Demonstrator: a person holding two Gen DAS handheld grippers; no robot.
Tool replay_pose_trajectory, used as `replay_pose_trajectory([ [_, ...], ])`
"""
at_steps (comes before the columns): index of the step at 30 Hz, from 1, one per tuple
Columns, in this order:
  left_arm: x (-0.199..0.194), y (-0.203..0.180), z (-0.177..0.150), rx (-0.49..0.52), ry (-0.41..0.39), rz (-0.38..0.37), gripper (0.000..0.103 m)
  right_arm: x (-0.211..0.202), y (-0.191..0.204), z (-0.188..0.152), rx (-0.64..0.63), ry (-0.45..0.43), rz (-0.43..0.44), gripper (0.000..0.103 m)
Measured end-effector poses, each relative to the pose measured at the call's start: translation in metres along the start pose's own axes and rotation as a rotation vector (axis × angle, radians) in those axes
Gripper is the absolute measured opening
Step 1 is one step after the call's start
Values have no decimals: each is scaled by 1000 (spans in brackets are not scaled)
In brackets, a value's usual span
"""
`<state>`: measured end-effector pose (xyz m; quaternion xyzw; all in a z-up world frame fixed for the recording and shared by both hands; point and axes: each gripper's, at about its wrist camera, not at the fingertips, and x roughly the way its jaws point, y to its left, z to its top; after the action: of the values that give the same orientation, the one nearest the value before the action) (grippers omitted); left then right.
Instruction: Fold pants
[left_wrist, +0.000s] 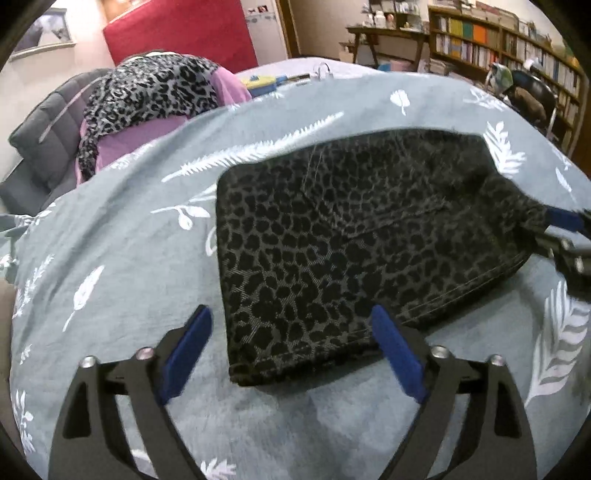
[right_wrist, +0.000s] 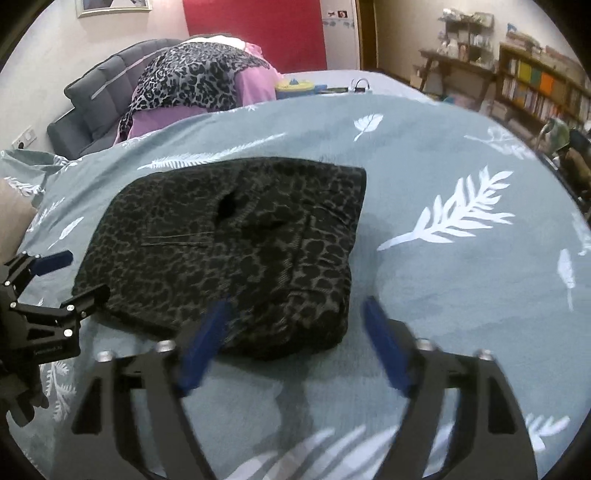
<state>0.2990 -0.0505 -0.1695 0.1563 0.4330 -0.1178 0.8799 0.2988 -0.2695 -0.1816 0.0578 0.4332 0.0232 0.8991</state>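
The dark leopard-print pants (left_wrist: 351, 240) (right_wrist: 240, 240) lie folded into a thick rectangular bundle on a grey-blue sheet with white leaves (left_wrist: 129, 240) (right_wrist: 461, 295). My left gripper (left_wrist: 290, 314) is open, and its blue pads straddle the bundle's near left corner without pressing on it. My right gripper (right_wrist: 295, 306) is open too. Its left pad hovers over the bundle's near right corner and its right pad hangs over bare sheet. Each view catches the other gripper at the bundle's far side: the right gripper (left_wrist: 554, 230) and the left gripper (right_wrist: 79, 275).
A pile of clothes (left_wrist: 147, 96) (right_wrist: 192, 85), leopard print over purple, sits at the back left against a grey padded sofa (left_wrist: 44, 136). A yellow and blue object (left_wrist: 260, 82) lies behind the sheet. Bookshelves (left_wrist: 498, 48) and a wooden table (left_wrist: 388, 37) stand at the back right.
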Motion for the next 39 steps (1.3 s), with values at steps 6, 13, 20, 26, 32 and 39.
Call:
replay_pose_trajectory([
  [6, -38, -18, -3, 4, -65, 28, 94, -32, 20, -10, -25, -2, -39, 100],
  [13, -74, -26, -7, -16, -120, 48, 97, -62, 31, -15, -11, -20, -45, 100],
  [20, -108, -27, -6, -13, -186, 91, 98, -88, 45, -12, -32, -68, -48, 100],
  [26, -125, -34, -9, 1, -200, 105, 98, -99, 46, -11, -26, -84, -57, 100],
  [32, -132, -31, -9, -42, -180, 82, 98, -105, 48, -13, -22, -95, -58, 100],
  [39, -134, -26, -10, -74, -158, 76, 98, -109, 53, -13, -31, -103, -57, 100],
])
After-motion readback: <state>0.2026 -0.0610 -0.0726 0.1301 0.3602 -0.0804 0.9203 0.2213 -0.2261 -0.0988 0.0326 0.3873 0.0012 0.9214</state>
